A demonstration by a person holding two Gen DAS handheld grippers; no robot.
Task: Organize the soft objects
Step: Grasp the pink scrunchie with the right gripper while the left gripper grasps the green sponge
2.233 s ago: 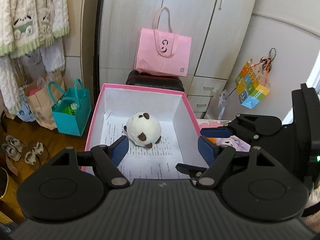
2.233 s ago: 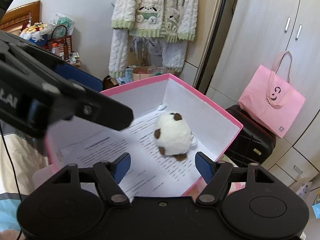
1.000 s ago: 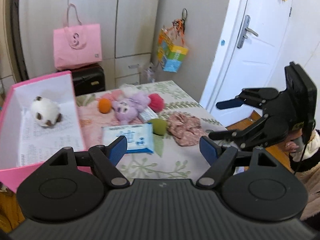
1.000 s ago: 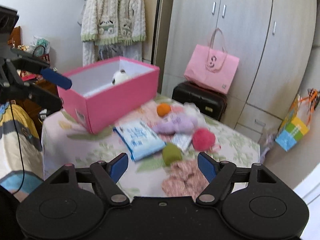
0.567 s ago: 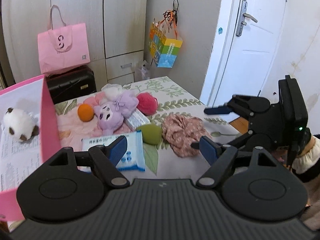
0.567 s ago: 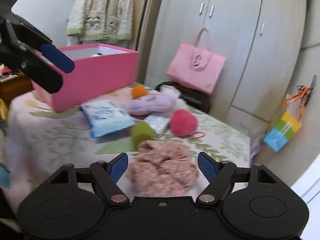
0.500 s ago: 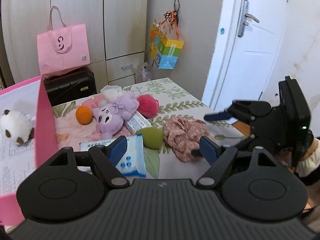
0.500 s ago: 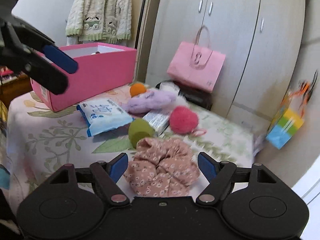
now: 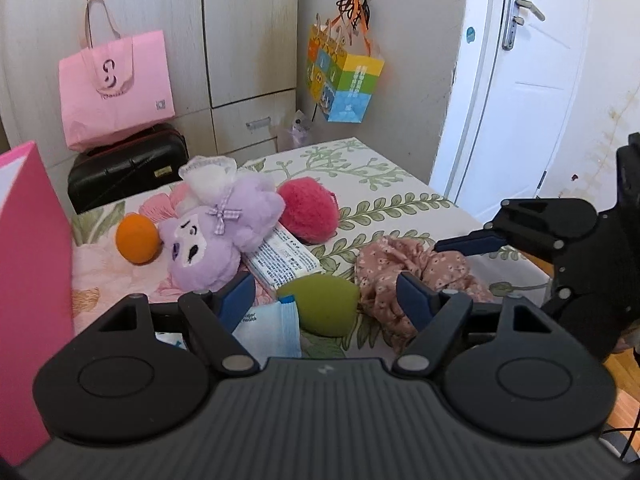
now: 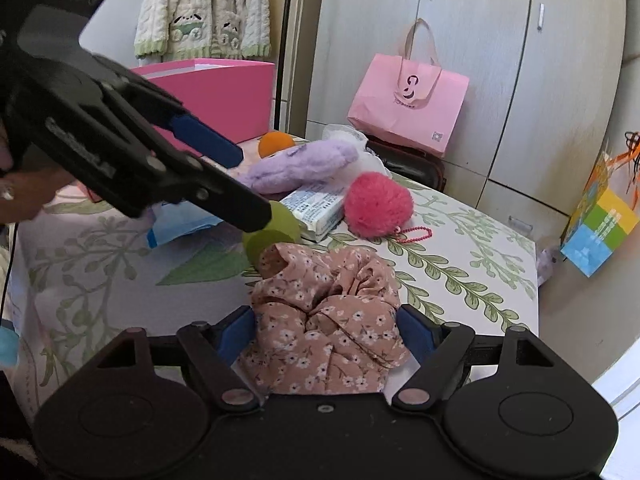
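Soft objects lie on a leaf-patterned table: a floral pink scrunchie (image 10: 326, 316), a green sponge (image 9: 318, 304), a purple plush (image 9: 218, 236), a red pompom (image 9: 308, 210) and an orange ball (image 9: 137, 239). A pink box (image 9: 24, 280) stands at the left. My right gripper (image 10: 326, 332) is open, its fingers on either side of the scrunchie. My left gripper (image 9: 326, 296) is open and empty, with the green sponge between its fingers. Each gripper shows in the other's view, the right (image 9: 472, 242) over the scrunchie (image 9: 404, 272).
A blue wipes pack (image 9: 268, 328) and a white tissue pack (image 9: 286, 256) lie among the toys. A pink tote (image 9: 116, 84) sits on a black case behind the table. A white door (image 9: 516, 92) is at the right. Cupboards line the back wall.
Both grippers have swung away from the pink box and come down toward the table. The right one now straddles the scrunchie; the left one is close over the green sponge.
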